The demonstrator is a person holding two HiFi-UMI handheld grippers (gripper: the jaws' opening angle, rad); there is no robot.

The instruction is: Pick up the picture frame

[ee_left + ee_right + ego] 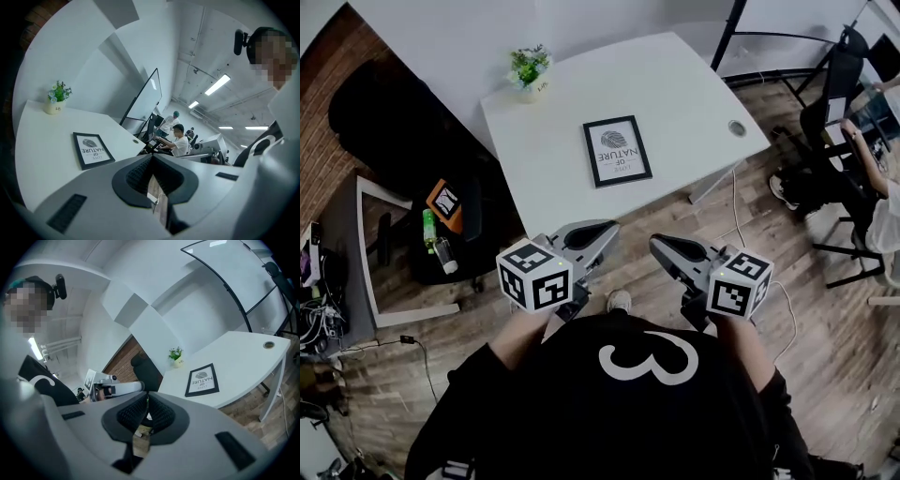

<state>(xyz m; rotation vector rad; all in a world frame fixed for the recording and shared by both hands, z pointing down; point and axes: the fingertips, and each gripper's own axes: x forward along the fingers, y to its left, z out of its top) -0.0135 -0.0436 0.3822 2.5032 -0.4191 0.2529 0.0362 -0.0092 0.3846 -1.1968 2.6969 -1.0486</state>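
Note:
The black picture frame (617,151) with a white print lies flat near the middle of the white desk (694,84). It shows small in the left gripper view (93,150) and in the right gripper view (202,379). Both grippers hang in front of the person's chest, short of the desk's near edge and apart from the frame. My left gripper (598,232) is shut with nothing in it, its pads meeting (152,164). My right gripper (661,246) is likewise shut and empty (146,404).
A small potted plant (529,67) stands at the desk's far left corner, and a cable grommet (737,127) sits near its right edge. A black chair (394,122) and a low side table with a green bottle (429,228) are left. Office chairs and a seated person (874,187) are right.

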